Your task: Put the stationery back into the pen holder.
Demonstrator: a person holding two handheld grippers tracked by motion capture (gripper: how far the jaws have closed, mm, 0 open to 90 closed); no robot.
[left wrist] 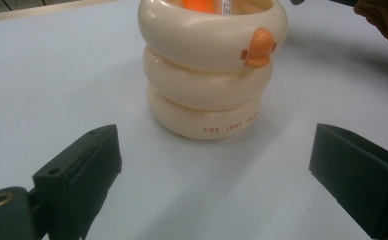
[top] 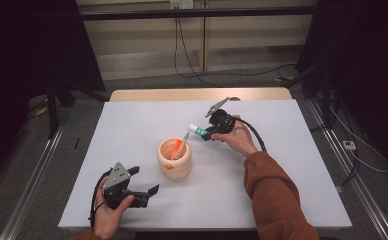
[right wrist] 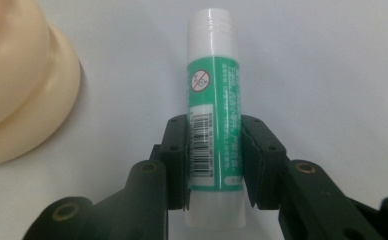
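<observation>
Desk (top: 132, 125), white. Cup (top: 174, 159) mid-desk: stacked-ring ceramic, probably heavyish, stable, breakable. Glue stick (right wrist: 215, 100) held above the desk right of the cup; light, rigid, slick plastic, so grip the barrel. Right gripper (right wrist: 214, 165) fingers pinch its lower barrel. Left gripper (top: 142, 189) fingers spread, near front-left edge.

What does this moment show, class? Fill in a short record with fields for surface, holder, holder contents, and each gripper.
surface: white table
holder: cream ringed cup with an orange duck bill, upright, mid-table
holder contents: orange pen leaning inside
left gripper: open, low near the cup, holding nothing
right gripper: shut on green-and-white glue stick, beside the cup
</observation>
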